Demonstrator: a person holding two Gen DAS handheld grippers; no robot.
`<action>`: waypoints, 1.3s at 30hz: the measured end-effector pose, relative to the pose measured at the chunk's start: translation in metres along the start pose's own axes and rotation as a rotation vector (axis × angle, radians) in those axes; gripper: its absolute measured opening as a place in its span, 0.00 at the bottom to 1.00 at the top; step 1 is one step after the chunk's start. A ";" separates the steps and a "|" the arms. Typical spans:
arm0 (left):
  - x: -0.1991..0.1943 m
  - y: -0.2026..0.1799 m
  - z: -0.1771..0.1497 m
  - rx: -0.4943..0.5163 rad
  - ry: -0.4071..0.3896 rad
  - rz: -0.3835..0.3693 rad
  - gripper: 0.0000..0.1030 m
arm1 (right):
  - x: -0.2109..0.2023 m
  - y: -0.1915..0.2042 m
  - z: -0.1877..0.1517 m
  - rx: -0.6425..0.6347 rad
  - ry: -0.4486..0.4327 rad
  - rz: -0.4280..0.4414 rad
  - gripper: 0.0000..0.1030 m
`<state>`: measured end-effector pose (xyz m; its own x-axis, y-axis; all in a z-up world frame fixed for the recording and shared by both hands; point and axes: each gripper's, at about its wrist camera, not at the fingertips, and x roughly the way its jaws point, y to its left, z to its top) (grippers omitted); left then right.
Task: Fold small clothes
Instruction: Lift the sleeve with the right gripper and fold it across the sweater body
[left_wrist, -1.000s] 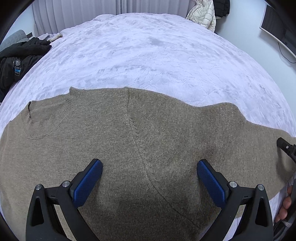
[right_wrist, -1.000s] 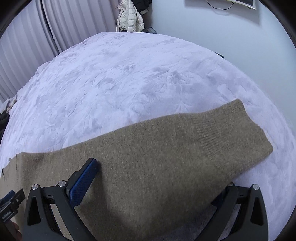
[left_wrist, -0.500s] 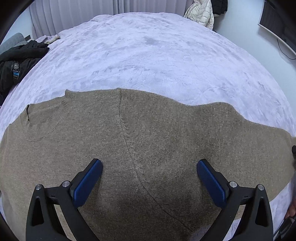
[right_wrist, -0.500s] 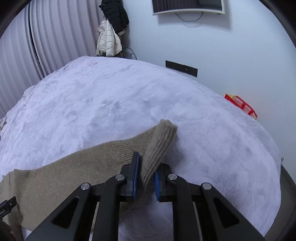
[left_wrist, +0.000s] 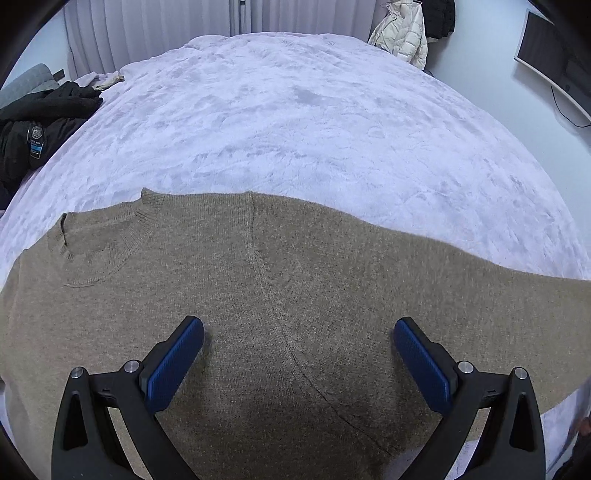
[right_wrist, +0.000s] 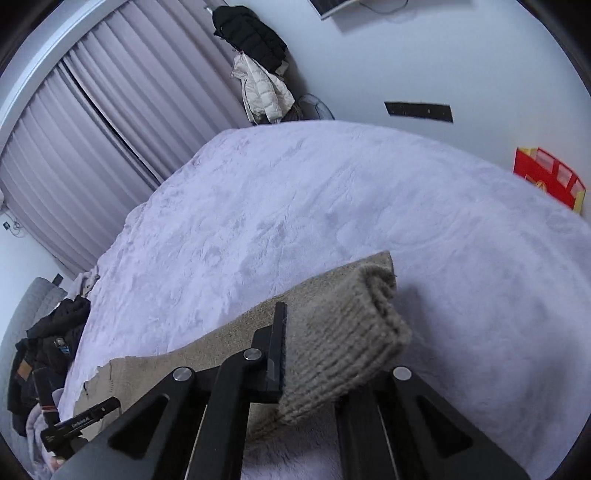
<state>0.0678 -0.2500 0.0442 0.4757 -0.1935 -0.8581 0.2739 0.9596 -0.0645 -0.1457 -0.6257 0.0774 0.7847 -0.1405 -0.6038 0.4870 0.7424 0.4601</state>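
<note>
Sleeve cuff (right_wrist: 343, 332) sits pinched in right tool (right_wrist: 314, 354), lifted off bedspread (right_wrist: 295, 206).

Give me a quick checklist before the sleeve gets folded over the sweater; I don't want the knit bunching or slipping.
1. Right tool shut on the sleeve cuff: ok; the cuff is pinched and lifted off the bed cover.
2. How firm that pinch is: cannot tell; the far pad is hidden behind the cuff.
3. Left tool open over the sweater, gripping nothing: ok.
4. Sweater body lying flat, neckline spread: ok.
5. Whether the left tool presses the body down: cannot tell.
6. Bed cover beyond the sweater free of other things: ok; the dark clothes lie at the bed's edge.
</note>
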 end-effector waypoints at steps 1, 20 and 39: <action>-0.001 0.000 0.002 0.002 -0.006 -0.008 1.00 | -0.007 0.004 0.001 -0.021 -0.017 -0.007 0.04; 0.015 -0.032 -0.020 0.147 0.038 0.072 1.00 | 0.001 0.044 -0.012 -0.222 -0.007 -0.258 0.04; -0.035 0.162 -0.024 -0.173 -0.028 -0.057 1.00 | -0.066 0.320 -0.051 -0.596 -0.182 -0.143 0.04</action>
<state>0.0753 -0.0832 0.0511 0.4869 -0.2516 -0.8364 0.1545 0.9673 -0.2011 -0.0613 -0.3457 0.2312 0.8062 -0.3351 -0.4876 0.3358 0.9377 -0.0894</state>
